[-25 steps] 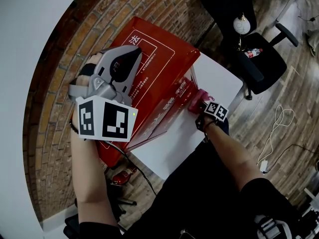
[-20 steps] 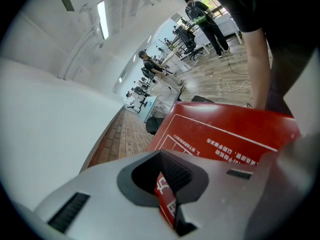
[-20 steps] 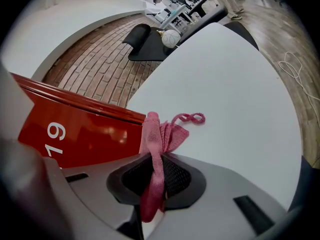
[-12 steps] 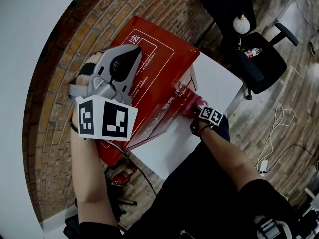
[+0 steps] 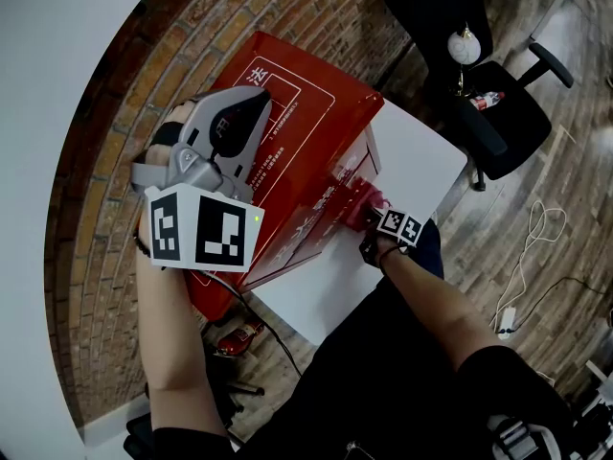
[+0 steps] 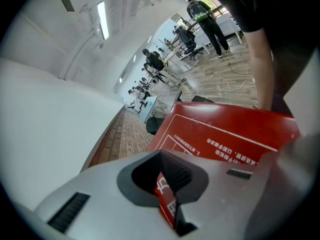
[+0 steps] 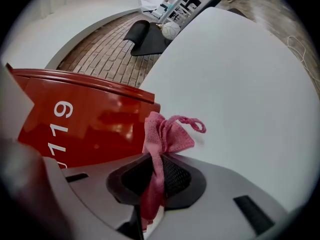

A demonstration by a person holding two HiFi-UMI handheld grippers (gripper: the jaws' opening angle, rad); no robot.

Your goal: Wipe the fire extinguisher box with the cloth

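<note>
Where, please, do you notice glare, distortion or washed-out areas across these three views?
Head view: strong fisheye bending curves the brick wall, while the fire extinguisher box stays sharp. Right gripper view: pale glare patches sit on the box's glossy red front, the cloth is crisp, and the corners go black. Left gripper view: the ceiling light and white wall are washed out.

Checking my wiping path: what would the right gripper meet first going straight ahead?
The right gripper, led by its pink cloth, would probably meet the red fire extinguisher box side first, close ahead-left. Slightly right lies only the white table. Depth is unclear.
</note>
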